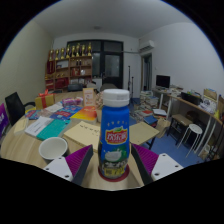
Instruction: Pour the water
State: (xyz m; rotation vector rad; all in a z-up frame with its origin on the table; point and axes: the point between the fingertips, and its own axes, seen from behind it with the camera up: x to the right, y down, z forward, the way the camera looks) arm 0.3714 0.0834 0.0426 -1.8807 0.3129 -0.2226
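Even, soft room light from overhead; the far window (107, 58) looks dark. Shadows are faint. Straight lines bow toward the edges, and distant shelves (72, 62) blur slightly.

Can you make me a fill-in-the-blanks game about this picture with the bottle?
The bottle has a ___ cap.
The bottle stands between the gripper's two ___.
A white ___ sits on the table, beside the bottle.

Missing words: blue; fingers; bowl
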